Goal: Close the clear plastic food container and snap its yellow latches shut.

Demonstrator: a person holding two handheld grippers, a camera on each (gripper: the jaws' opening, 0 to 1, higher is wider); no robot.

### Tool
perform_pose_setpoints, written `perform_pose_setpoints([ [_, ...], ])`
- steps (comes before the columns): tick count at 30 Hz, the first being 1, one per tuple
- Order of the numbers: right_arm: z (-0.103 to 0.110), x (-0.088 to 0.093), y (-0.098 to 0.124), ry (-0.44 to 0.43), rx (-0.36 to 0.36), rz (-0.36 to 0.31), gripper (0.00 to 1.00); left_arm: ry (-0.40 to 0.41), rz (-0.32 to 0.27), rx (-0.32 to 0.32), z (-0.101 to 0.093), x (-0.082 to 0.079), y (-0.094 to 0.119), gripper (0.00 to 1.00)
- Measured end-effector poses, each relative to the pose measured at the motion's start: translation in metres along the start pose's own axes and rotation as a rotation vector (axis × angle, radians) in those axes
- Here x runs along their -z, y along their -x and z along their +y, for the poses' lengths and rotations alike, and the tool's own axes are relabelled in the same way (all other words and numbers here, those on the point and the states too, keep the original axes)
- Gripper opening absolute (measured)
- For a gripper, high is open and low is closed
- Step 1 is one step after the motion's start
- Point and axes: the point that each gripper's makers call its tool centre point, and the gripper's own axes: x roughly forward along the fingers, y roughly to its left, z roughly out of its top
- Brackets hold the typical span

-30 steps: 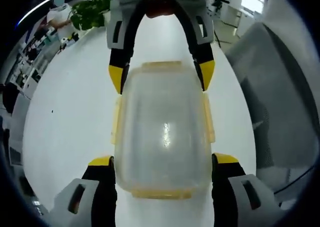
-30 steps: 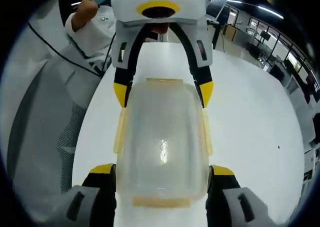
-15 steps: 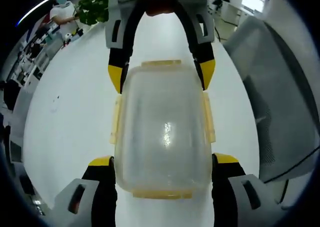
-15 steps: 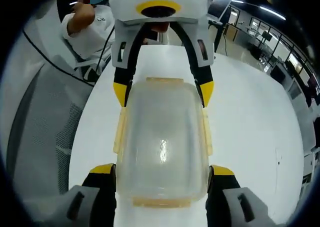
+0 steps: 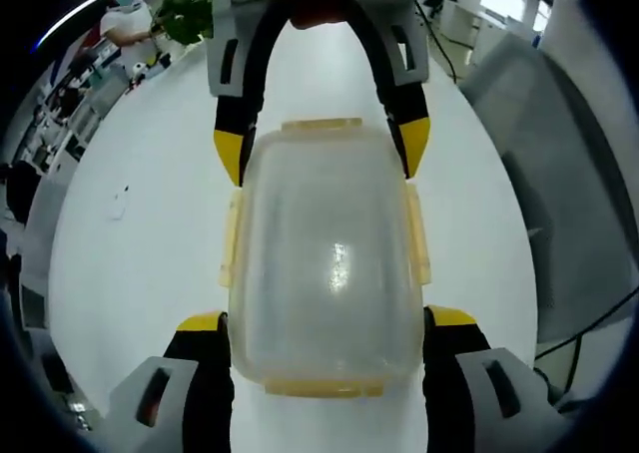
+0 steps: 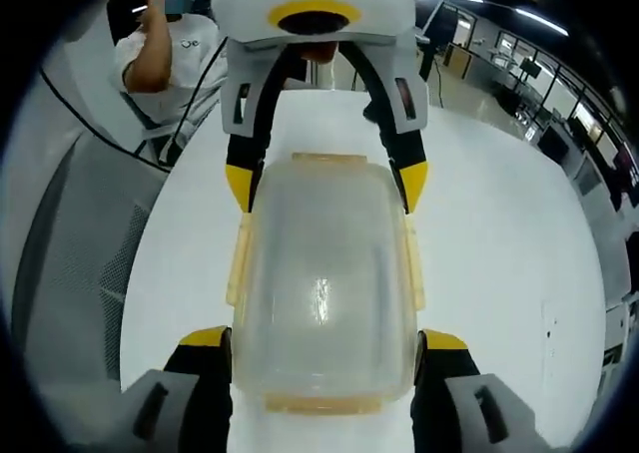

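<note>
While both sets of tongs face each other across it, the clear plastic container [image 5: 324, 263] sits lid-on in the middle of the white worktop [image 5: 140, 233], a rounded rectangular tub, cloudy and glossy with a bright glare spot on its lid. Yellow latches run along its edges: one on each long side [image 5: 232, 238] and one at each short end [image 5: 321, 386].

From the left gripper view, the left tongs [image 5: 324, 323] straddle the near end of the container, yellow-tipped black jaws spread wide on either side of it, close against the corners; I cannot tell whether they press on the plastic. Across the tub, the right tongs [image 5: 321, 159] come in from the top, yellow tips flanking the far corners the same way.

Over to the right gripper view: same picture mirrored. The right tongs [image 6: 319, 338] are spread around the near end of the container [image 6: 321, 283], and the left tongs [image 6: 324, 186] bracket the far end.

A grey mesh chair [image 6: 75, 273] stands beside the worktop, and a person in white [image 6: 165, 59] sits beyond. No readable writing anywhere.
</note>
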Motion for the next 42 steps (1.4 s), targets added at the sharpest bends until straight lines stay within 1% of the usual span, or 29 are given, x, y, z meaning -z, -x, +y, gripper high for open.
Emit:
perform_pose_setpoints([
  [3, -0.004, 0.0, 0.001, -0.003, 0.002, -0.003, 0.73, -0.01, 0.008, 0.002, 0.004, -0.001, -0.001, 0.76],
  [14, -0.003, -0.001, 0.002, -0.008, -0.002, -0.016, 0.75, -0.001, 0.002, -0.002, 0.003, -0.002, 0.001, 0.77],
  [15, -0.004, 0.0, 0.003, -0.028, 0.01, -0.015, 0.79, 0.005, 0.001, -0.006, 0.003, -0.002, 0.002, 0.78],
  [16, -0.003, 0.0, 0.004, -0.035, 0.012, -0.016, 0.82, 0.025, -0.002, -0.012, 0.003, -0.002, 0.002, 0.81],
  [17, -0.002, -0.001, 0.005, -0.058, 0.014, -0.019, 0.84, 0.059, -0.017, -0.031, 0.005, -0.004, 0.004, 0.88],
  [18, -0.003, 0.0, 0.006, -0.073, 0.025, -0.018, 0.88, 0.065, -0.028, -0.043, 0.006, -0.006, 0.005, 0.97],
  [19, -0.005, -0.001, 0.007, -0.104, 0.05, -0.03, 0.93, 0.073, -0.03, -0.053, 0.007, -0.006, 0.008, 0.99],
  [20, -0.004, -0.001, 0.008, -0.131, 0.059, -0.039, 0.99, 0.081, -0.035, -0.056, 0.007, -0.006, 0.01, 0.99],
  [21, -0.004, -0.002, 0.01, -0.149, 0.066, -0.048, 0.99, 0.103, -0.048, -0.067, 0.007, -0.006, 0.012, 0.99],
  [22, -0.001, 0.0, 0.012, -0.171, 0.062, -0.043, 0.99, 0.113, -0.053, -0.078, 0.007, -0.006, 0.014, 0.99],
  [23, -0.002, 0.001, 0.014, -0.181, 0.077, -0.053, 0.99, 0.109, -0.053, -0.091, 0.007, -0.004, 0.016, 0.99],
  [25, 0.001, 0.001, 0.015, -0.197, 0.077, -0.068, 0.99, 0.116, -0.053, -0.101, 0.006, -0.002, 0.018, 0.99],
  [26, 0.003, 0.001, 0.016, -0.209, 0.082, -0.07, 0.99, 0.141, -0.068, -0.107, 0.005, -0.002, 0.02, 0.99],
  [29, 0.006, 0.003, 0.019, -0.226, 0.105, -0.074, 0.99, 0.168, -0.077, -0.127, 0.003, 0.0, 0.024, 0.99],
  [30, 0.008, 0.002, 0.021, -0.241, 0.112, -0.085, 0.99, 0.176, -0.083, -0.13, 0.002, 0.001, 0.025, 0.99],
  [31, 0.008, 0.002, 0.022, -0.253, 0.117, -0.091, 0.99, 0.189, -0.095, -0.131, 0.001, 0.0, 0.026, 0.99],
  [32, 0.009, 0.002, 0.022, -0.262, 0.122, -0.096, 0.99, 0.226, -0.124, -0.133, -0.002, -0.001, 0.027, 0.99],
  [33, 0.012, 0.003, 0.023, -0.269, 0.122, -0.1, 0.99, 0.243, -0.124, -0.137, -0.003, 0.001, 0.028, 0.99],
  [36, 0.017, 0.004, 0.025, -0.284, 0.14, -0.104, 0.99, 0.253, -0.123, -0.163, -0.007, 0.006, 0.031, 0.99],
  [39, 0.022, 0.007, 0.029, -0.323, 0.156, -0.116, 0.99, 0.277, -0.134, -0.188, -0.012, 0.008, 0.036, 0.99],
  [42, 0.025, 0.01, 0.032, -0.349, 0.176, -0.123, 0.99, 0.304, -0.147, -0.188, -0.02, 0.01, 0.038, 0.99],
])
